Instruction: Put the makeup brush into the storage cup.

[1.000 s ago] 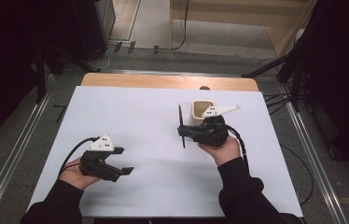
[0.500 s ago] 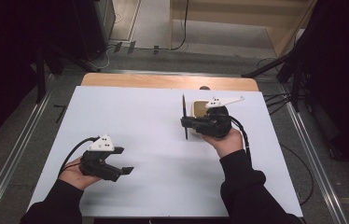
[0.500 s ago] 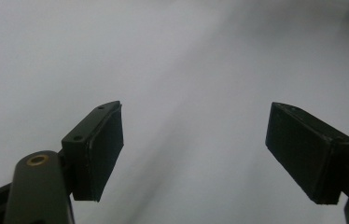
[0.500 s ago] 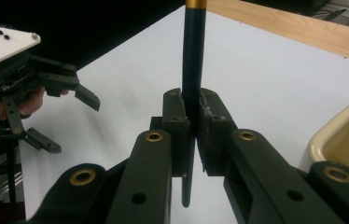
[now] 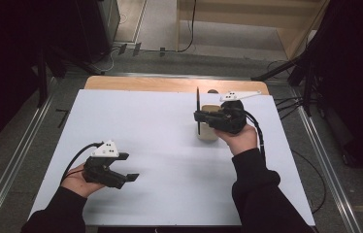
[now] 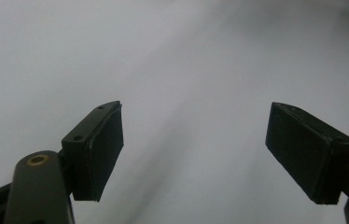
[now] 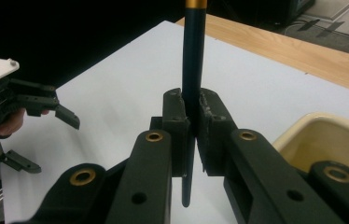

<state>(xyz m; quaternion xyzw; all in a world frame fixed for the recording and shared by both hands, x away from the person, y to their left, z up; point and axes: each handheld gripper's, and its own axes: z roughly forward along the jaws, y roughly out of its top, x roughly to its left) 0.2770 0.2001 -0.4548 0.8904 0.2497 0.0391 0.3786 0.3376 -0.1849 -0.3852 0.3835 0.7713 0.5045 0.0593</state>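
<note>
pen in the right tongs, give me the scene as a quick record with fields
held item: dark pen with a gold band near its top, upright
right tongs: shut on the pen, beside the cream cup
cream cup: on the white table, partly hidden by the right tongs
left tongs: open, nothing between the pads, low over the table
white table: wooden strip along its far edge
</note>
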